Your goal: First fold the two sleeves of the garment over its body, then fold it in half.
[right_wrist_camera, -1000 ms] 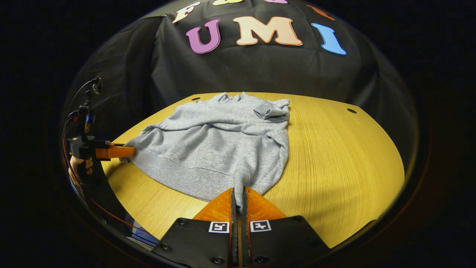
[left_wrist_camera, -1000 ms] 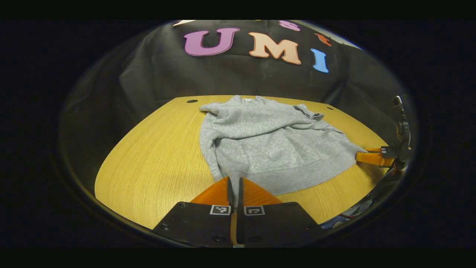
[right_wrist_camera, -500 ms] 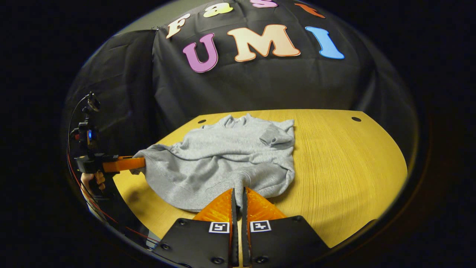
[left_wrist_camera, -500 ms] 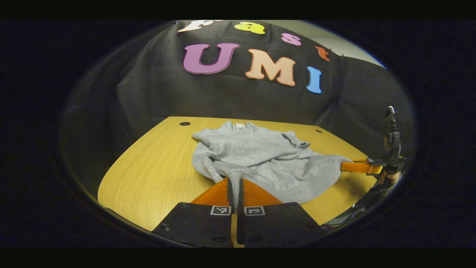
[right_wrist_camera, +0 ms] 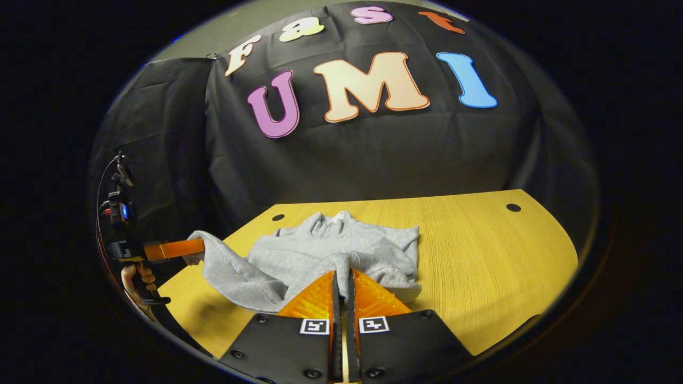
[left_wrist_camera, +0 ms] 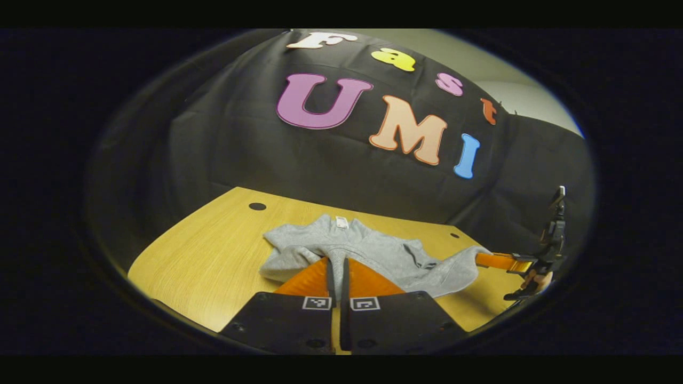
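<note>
Grey garment [right_wrist_camera: 331,250] on the wooden table [right_wrist_camera: 480,250], its near hem raised off the surface. Left gripper [left_wrist_camera: 336,264] and right gripper [right_wrist_camera: 341,277] each have their jaws closed together on a hem corner, held level above the table and pointing toward the collar. A hand [right_wrist_camera: 136,277] grips the left gripper's handle from below.

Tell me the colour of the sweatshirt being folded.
Plain light grey sweatshirt, no pattern visible; the right gripper view shows it best.
</note>
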Demonstrator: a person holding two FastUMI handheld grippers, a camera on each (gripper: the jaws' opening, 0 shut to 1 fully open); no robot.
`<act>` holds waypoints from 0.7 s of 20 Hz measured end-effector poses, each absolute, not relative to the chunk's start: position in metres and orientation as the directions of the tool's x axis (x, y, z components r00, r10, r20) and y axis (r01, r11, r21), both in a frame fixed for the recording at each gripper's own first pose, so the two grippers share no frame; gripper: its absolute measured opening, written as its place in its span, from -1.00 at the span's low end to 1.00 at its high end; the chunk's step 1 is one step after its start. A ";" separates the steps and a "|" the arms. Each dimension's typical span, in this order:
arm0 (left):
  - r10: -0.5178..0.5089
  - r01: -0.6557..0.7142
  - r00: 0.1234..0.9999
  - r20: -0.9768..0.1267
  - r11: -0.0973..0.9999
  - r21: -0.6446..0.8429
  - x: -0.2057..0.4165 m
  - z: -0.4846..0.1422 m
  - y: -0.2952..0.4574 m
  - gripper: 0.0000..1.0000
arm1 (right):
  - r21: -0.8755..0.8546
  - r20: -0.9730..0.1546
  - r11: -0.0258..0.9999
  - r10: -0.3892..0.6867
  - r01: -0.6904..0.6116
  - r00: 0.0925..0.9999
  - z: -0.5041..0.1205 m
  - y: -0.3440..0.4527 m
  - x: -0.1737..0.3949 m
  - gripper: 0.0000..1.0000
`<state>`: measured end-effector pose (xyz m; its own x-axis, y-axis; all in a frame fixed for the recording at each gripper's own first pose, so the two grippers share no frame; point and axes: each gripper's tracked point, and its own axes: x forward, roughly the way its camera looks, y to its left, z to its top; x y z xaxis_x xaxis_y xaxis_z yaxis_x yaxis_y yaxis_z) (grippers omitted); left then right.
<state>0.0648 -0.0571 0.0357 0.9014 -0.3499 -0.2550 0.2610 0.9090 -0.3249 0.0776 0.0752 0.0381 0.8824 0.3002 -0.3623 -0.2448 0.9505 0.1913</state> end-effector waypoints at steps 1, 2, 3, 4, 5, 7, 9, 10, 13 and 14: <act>-0.341 0.250 0.903 -0.261 0.912 -0.327 0.077 0.034 -0.058 -1.00 | 0.202 -0.363 0.952 0.292 -0.232 0.885 0.038 0.074 0.090 -0.89; -0.331 0.238 0.904 -0.271 0.915 -0.325 0.088 0.031 -0.058 -1.00 | 0.211 -0.372 0.952 0.287 -0.220 0.883 0.034 0.073 0.102 -0.89; -0.316 0.222 0.907 -0.277 0.920 -0.323 0.099 0.029 -0.057 -1.00 | 0.226 -0.373 0.952 0.281 -0.207 0.884 0.033 0.072 0.113 -0.89; -0.293 0.197 0.913 -0.283 0.925 -0.324 0.110 0.026 -0.056 -1.00 | 0.237 -0.378 0.951 0.278 -0.198 0.883 0.030 0.071 0.123 -0.89; -0.273 0.175 0.918 -0.288 0.930 -0.324 0.120 0.022 -0.055 -1.00 | 0.245 -0.383 0.951 0.273 -0.188 0.882 0.026 0.069 0.132 -0.89; -0.230 0.133 0.926 -0.298 0.941 -0.313 0.139 0.011 -0.052 -1.00 | 0.263 -0.403 0.949 0.270 -0.172 0.875 0.013 0.067 0.150 -0.89; -0.208 0.106 0.924 -0.323 0.946 -0.307 0.152 -0.005 -0.055 -1.00 | 0.275 -0.424 0.949 0.264 -0.155 0.866 -0.001 0.064 0.164 -0.89; -0.203 0.096 0.920 -0.337 0.947 -0.308 0.158 -0.014 -0.056 -1.00 | 0.284 -0.432 0.947 0.265 -0.150 0.862 -0.008 0.064 0.169 -0.89; -0.180 0.071 0.915 -0.361 0.953 -0.295 0.164 -0.029 -0.057 -1.00 | 0.317 -0.434 0.939 0.272 -0.137 0.859 -0.020 0.067 0.182 -0.89; -0.168 0.065 0.917 -0.362 0.958 -0.281 0.168 -0.031 -0.057 -1.00 | 0.327 -0.432 0.937 0.263 -0.122 0.863 -0.022 0.064 0.187 -0.89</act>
